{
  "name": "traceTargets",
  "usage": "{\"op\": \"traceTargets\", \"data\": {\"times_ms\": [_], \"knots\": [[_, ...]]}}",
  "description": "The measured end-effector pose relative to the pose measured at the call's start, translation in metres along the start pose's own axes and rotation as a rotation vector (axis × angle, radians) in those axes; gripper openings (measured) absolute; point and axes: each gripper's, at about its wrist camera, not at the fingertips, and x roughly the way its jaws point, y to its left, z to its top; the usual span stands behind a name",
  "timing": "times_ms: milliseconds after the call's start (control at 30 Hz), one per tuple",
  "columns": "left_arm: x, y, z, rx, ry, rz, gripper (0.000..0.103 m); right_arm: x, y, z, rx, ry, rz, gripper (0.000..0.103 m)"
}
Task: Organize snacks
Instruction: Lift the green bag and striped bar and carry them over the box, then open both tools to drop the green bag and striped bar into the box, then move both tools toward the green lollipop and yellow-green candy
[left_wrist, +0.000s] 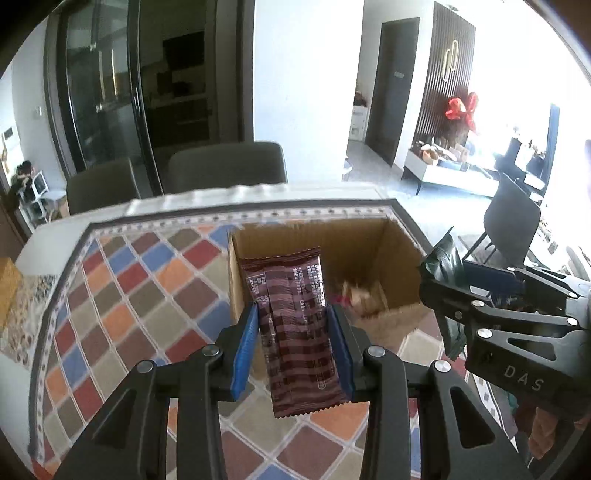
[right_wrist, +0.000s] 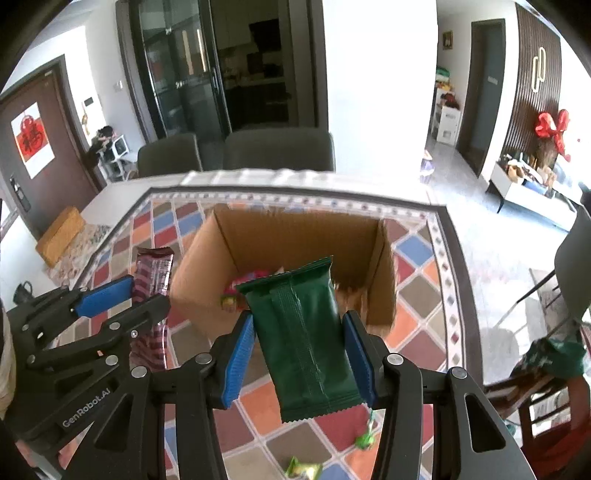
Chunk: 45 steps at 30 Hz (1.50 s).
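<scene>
My left gripper (left_wrist: 293, 315) is shut on a maroon striped snack packet (left_wrist: 295, 325), held up above the chequered tablecloth in front of an open cardboard box (left_wrist: 391, 254). My right gripper (right_wrist: 299, 321) is shut on a dark green snack packet (right_wrist: 303, 339), also raised just short of the box (right_wrist: 221, 251). A few small snacks (right_wrist: 236, 291) lie on the box floor. In the right wrist view the left gripper (right_wrist: 147, 291) shows at the left with the maroon packet (right_wrist: 153, 273). In the left wrist view the right gripper (left_wrist: 443, 273) shows at the right with the green packet (left_wrist: 445, 258).
Small green candies (right_wrist: 364, 437) and a green-yellow wrapper (right_wrist: 303, 469) lie on the colourful tablecloth (right_wrist: 413, 251) near me. Two grey chairs (right_wrist: 277, 149) stand behind the table's far edge. A tan box (right_wrist: 61, 236) sits at the far left; a dark chair (left_wrist: 511, 225) is at right.
</scene>
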Motion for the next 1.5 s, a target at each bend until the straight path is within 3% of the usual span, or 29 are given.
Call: {"op": "traceTargets", "data": {"times_ms": [300, 467, 667, 733, 967, 1500], "knots": [[0.028, 0.006, 0.04, 0.025, -0.02, -0.029, 0.038, 0.01, -0.003, 0.044, 0.011, -0.044, 0.021, 0.05], [0.055, 0.006, 0.048, 0.033, 0.013, -0.028, 0.039, 0.037, -0.011, 0.05, 0.031, -0.018, 0.021, 0.05], [0.07, 0.005, 0.052, 0.038, 0.034, 0.002, 0.048, 0.064, -0.025, 0.051, 0.094, 0.023, 0.053, 0.05], [0.065, 0.004, 0.048, 0.046, 0.024, 0.018, 0.053, 0.067, -0.028, 0.048, 0.097, 0.029, 0.041, 0.05], [0.037, -0.01, 0.019, 0.082, -0.008, 0.022, 0.054, 0.042, -0.03, 0.027, 0.08, 0.0, -0.003, 0.05], [-0.012, -0.059, -0.048, 0.118, -0.037, -0.086, 0.056, -0.022, -0.047, -0.047, 0.103, -0.061, -0.019, 0.05]]}}
